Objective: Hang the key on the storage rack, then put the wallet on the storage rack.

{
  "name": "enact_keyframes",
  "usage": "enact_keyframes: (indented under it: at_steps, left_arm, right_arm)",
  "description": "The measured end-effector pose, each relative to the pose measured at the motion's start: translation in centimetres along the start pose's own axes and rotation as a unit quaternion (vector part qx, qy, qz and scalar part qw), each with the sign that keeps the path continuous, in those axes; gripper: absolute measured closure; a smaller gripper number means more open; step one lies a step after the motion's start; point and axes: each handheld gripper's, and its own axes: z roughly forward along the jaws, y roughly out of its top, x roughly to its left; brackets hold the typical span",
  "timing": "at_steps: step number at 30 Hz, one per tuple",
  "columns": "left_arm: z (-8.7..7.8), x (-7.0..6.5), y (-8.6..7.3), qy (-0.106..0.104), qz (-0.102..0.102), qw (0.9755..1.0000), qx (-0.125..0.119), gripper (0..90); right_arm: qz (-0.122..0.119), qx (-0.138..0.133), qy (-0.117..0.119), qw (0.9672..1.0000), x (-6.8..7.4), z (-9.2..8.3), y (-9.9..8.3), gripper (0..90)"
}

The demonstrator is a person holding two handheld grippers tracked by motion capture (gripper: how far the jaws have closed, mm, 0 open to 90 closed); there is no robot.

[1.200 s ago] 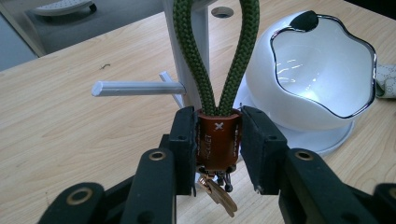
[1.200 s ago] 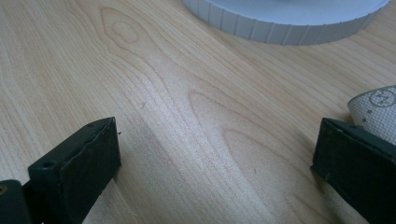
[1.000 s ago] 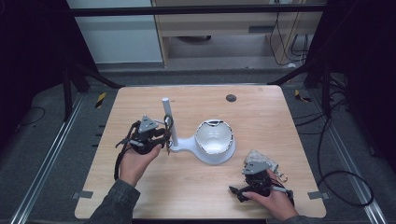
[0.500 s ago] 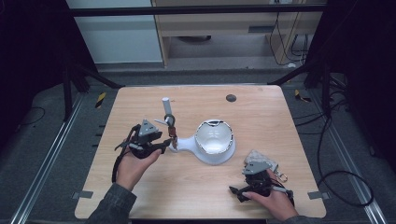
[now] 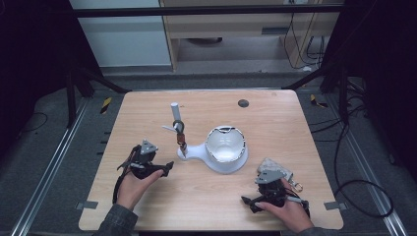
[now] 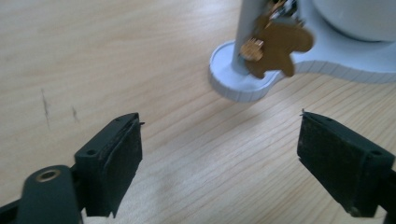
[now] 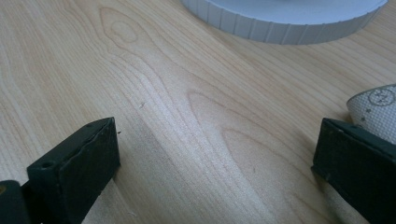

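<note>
The white stand sits near the middle of the table: a round bowl-like cup on a flat base, with a smaller disc at its left end from which a thin white post rises. A small brown gingerbread-man charm hangs against that post on a brass-coloured fitting, low down and just above the small disc; in the high view it shows as a brown spot on the post. So the hanging of the charm on the stand looks done, judging by how it dangles free with nothing holding it. The left gripper lies low over the table, a little to the left of the post and apart from it, and its jaws have just been opening; the left gripper view shows them standing wide, with bare wood between them and the charm ahead of them, untouched. That reads as a release followed by a pulling clear. The right gripper rests near the front right of the table, well apart from the stand, its jaws likewise spread with nothing but wood grain between them in the right gripper view. A pale, speckled piece lies just beside its right jaw; what it is cannot be told. What seems left, if anything, is to bring the left hand fully away and check that the charm stays put.
</note>
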Motion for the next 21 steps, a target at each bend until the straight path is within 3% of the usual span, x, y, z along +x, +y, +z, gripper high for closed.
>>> enact_keyframes:
  at_steps: [1,9,14,18,21]
  left_arm:
    - [0.4,0.4,-0.6,0.002,-0.007,1.0000,-0.003,12.9]
    - [1.1,0.6,-1.6,0.011,0.005,0.9999,0.006,8.5]
    - [1.8,1.0,-2.5,0.010,0.006,0.9996,0.027,8.1]
    - [2.0,1.1,-2.8,0.018,0.008,0.9989,0.043,7.8]
    - [2.1,1.3,-2.9,0.018,0.008,0.9990,0.040,6.5]
  right_arm:
    - [0.001,0.000,-0.001,1.0000,0.0,0.0,0.0,0.5]
    - [0.003,0.000,-0.003,1.0000,0.0,0.0,0.0,0.5]
    - [-0.005,0.000,0.001,1.0000,-0.1,-0.3,0.3,5.3]
    - [-0.013,-0.005,-0.011,0.9998,-0.2,-0.7,0.6,5.5]
    - [-0.012,-0.005,-0.019,0.9997,-0.4,-1.1,0.7,5.8]
